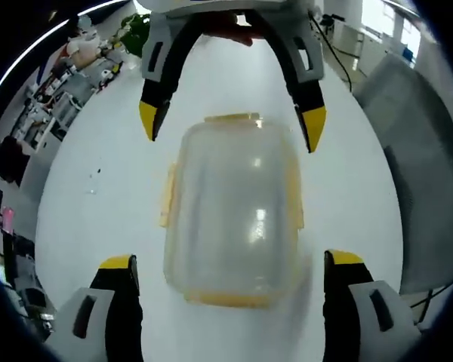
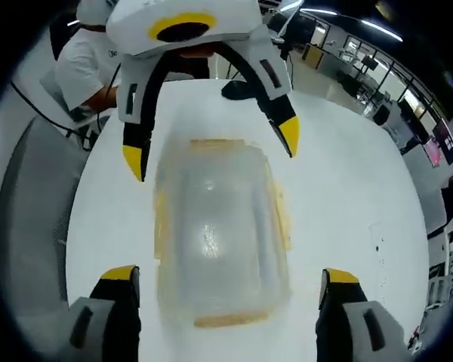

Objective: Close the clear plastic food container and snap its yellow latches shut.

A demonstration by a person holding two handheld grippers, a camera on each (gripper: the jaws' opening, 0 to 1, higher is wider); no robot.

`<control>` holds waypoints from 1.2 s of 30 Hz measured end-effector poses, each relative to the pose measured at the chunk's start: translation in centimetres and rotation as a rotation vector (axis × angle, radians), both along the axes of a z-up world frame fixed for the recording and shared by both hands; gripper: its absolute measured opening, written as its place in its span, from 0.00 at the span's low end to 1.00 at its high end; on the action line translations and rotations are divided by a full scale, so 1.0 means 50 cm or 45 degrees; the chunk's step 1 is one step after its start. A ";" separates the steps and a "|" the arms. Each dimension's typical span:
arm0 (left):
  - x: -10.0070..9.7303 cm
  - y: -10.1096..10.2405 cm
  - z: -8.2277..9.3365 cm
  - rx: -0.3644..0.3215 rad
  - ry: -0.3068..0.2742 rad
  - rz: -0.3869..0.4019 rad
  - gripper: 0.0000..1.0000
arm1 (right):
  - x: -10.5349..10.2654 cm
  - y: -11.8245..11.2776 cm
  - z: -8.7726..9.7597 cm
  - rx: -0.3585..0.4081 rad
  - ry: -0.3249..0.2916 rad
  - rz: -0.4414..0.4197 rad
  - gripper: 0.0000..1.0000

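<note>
A clear plastic food container point(image 1: 234, 219) lies on the white table point(image 1: 106, 196) with its lid on. Yellow latches show on its edges: far point(image 1: 232, 118), near point(image 1: 230, 299), left point(image 1: 167, 196) and right point(image 1: 296, 197). Whether they are snapped I cannot tell. My left gripper point(image 1: 230, 260) is open, its jaws wide on either side of the container's near end. The right gripper point(image 1: 231, 122) faces it from the far end, also open. In the right gripper view, the container point(image 2: 219, 234) lies between my right gripper point(image 2: 229, 275) and the left gripper point(image 2: 211, 147). Nothing is gripped.
A grey padded surface point(image 1: 419, 188) borders the table on one side, also seen as the grey surface point(image 2: 23, 219). A person in a white shirt point(image 2: 87, 64) stands behind the left gripper. Office desks and clutter point(image 1: 68, 68) lie beyond the table.
</note>
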State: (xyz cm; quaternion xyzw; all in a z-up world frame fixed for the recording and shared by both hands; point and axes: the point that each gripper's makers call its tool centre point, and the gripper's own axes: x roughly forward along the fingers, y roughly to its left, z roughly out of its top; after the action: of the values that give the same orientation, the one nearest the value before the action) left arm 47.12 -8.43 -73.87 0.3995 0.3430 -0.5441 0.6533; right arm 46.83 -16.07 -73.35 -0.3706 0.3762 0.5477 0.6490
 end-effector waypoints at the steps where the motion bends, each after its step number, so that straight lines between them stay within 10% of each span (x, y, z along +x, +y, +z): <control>1: -0.003 0.001 0.003 -0.004 0.000 0.007 0.99 | -0.001 -0.001 0.003 0.007 -0.003 -0.016 0.99; 36: -0.178 0.029 0.103 -0.430 -0.014 0.440 0.99 | -0.175 -0.088 0.089 0.338 -0.053 -0.452 0.99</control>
State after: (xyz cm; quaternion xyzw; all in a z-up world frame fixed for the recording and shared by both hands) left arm 38.23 -6.99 -68.73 0.2231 0.3066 -0.4717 0.7961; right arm 38.09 -20.48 -68.92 -0.2213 0.3467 0.4617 0.7859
